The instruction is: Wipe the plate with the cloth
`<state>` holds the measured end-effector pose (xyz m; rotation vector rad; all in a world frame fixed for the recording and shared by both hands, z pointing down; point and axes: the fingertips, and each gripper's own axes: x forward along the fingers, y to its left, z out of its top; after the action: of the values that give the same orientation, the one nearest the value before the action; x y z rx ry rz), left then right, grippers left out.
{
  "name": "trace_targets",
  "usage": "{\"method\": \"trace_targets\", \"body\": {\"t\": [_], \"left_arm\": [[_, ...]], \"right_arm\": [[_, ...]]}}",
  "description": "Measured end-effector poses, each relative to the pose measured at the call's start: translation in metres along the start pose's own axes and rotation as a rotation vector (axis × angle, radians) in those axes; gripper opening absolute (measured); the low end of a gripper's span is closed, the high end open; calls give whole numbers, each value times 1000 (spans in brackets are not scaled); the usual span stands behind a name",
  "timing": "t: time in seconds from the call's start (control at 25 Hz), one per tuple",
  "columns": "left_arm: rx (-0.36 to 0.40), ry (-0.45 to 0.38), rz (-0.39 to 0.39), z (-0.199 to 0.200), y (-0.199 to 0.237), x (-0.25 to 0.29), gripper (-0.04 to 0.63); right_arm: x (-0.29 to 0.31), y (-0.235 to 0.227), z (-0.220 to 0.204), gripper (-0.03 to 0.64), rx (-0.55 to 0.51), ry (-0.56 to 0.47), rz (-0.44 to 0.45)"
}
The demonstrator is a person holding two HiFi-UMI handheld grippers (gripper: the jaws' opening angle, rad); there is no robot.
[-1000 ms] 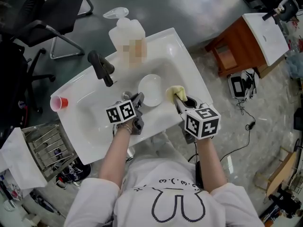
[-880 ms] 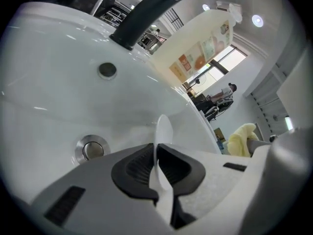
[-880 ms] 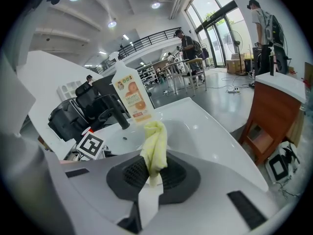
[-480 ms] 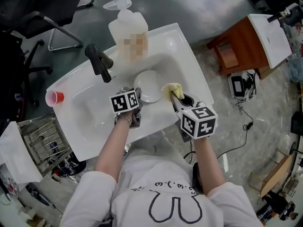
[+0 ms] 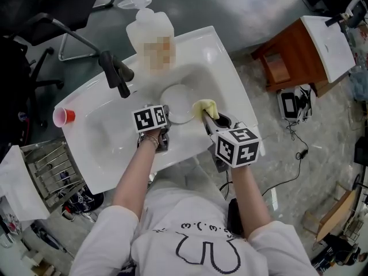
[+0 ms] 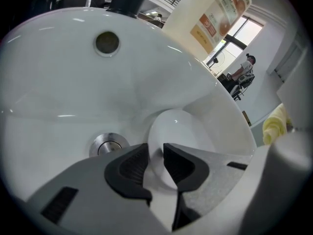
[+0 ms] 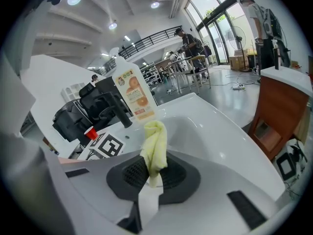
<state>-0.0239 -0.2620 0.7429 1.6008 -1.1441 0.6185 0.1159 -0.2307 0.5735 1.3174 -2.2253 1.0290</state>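
Head view: left gripper (image 6: 155, 155) covers plate's (image 5: 179, 102) 8 o'clock rim, jaws just opened round it, ungripped; plate in sink (image 5: 227, 68); right gripper (image 7: 154, 173) clamps cloth (image 7: 155, 141).

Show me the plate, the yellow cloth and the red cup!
plate (image 5: 177, 103): head view, its bare middle.
yellow cloth (image 7: 155, 137): right gripper view, its bunched top.
red cup (image 5: 62, 117): head view, its open mouth.

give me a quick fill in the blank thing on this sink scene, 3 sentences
1. The right gripper is shut on a ___ cloth.
2. The white plate lies inside the ___, near the cloth.
3. The small cup standing on the rim at the left of the head view is ___.

Missing words: yellow; sink; red
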Motion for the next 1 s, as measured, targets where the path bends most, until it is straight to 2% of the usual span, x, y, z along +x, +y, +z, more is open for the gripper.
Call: {"method": "trace_targets", "body": {"t": [0.28, 0.4, 0.52, 0.8, 1.0], "left_arm": [[30, -66, 17, 13, -9, -21, 181], [36, -105, 9, 19, -19, -36, 281], [47, -142, 0, 23, -28, -53, 334], [60, -278, 27, 42, -37, -104, 393], [87, -348, 36, 53, -45, -143, 396]], "right_arm": [[-15, 2, 15, 48, -36, -45, 9], [-24, 10, 21, 48, -79, -54, 29], [-32, 15, 26, 48, -132, -71, 21], [-49, 22, 49, 48, -184, -127, -29], [-61, 37, 67, 48, -206, -175, 1]]}}
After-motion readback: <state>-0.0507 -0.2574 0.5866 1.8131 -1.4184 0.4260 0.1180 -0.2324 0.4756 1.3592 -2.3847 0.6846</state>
